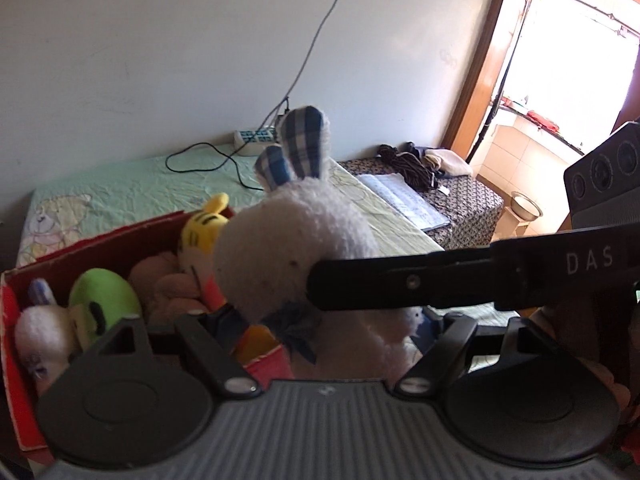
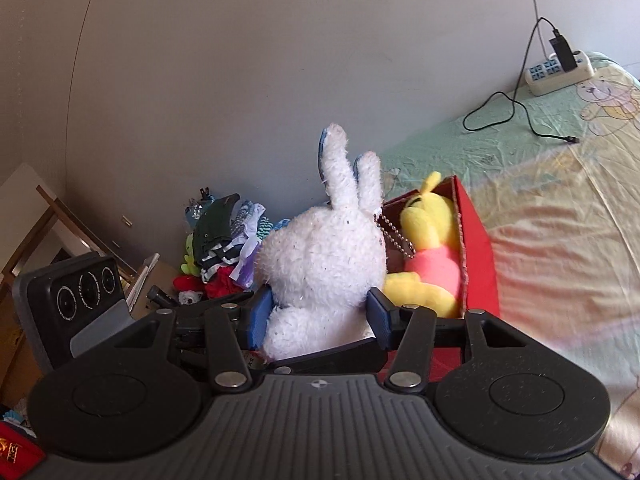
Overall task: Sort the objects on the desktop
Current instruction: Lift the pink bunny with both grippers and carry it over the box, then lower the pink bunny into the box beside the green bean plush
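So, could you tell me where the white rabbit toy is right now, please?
The white rabbit toy is centred in both wrist views, clamped in the right tool, just beside the red box holding the yellow bear.

Filling the bottom of each frame, the right hand-held gripper [image 2: 318, 320] is showing a ribbed grey body, two black discs, silver screws and blue finger pads [image 2: 380, 318], while the left hand-held gripper [image 1: 320, 332] is wearing matching black arms.
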Motion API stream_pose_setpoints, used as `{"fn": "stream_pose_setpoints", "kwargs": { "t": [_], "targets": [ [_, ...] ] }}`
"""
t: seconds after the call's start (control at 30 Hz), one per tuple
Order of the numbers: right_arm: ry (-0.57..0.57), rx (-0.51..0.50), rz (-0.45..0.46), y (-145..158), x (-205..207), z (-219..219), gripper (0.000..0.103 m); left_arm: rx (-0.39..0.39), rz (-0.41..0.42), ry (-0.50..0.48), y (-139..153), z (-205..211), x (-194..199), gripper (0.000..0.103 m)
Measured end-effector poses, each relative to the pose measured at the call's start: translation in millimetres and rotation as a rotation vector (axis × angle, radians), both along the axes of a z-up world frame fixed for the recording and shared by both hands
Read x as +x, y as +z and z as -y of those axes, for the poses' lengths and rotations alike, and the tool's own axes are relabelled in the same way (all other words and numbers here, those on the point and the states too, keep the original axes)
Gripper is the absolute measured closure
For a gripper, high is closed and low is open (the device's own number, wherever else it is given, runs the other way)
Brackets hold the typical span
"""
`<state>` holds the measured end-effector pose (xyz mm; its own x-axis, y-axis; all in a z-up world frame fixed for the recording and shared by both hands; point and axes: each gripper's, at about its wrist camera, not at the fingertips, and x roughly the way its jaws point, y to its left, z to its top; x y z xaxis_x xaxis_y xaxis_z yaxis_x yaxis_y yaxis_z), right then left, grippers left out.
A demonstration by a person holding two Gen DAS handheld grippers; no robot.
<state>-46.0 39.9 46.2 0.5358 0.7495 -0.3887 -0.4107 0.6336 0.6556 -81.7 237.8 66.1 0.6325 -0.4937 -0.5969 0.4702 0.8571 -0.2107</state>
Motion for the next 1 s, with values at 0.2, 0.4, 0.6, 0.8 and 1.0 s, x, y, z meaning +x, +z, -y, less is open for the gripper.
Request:
{"fn": "stream_pose_setpoints", "kwargs": {
  "t": [0.2,0.4,0.6,0.8,1.0],
  "targets": [
    [0.064,-0.019,0.002,-6.3,30.5,-35.3,0.049,-0.019,-0.023,0.104,-8.3,-34.7,14.3,0.021],
    [0.115,-0.031,-0.005,-16.6,53.7,-60.5,0.049,0.036,-0.020,0.194,-21.8,-44.5,31.3,0.022],
    [0.116,-0.058,-0.040,-27.1,59.6,-67.8,0.049,0.059,-0.072,0.233,-44.4,-57.6,53.5,0.022],
    [0.069,-0.097,-0.049,-37.3,62.6,-69.6,0.049,0.082,-0.119,0.240,-63.0,-55.3,66.8,0.022],
    [0.033,-0.116,-0.067,-47.7,74.1,-67.9,0.050,0.104,-0.129,0.254,-73.0,-53.5,73.6,0.017]
  ]
}}
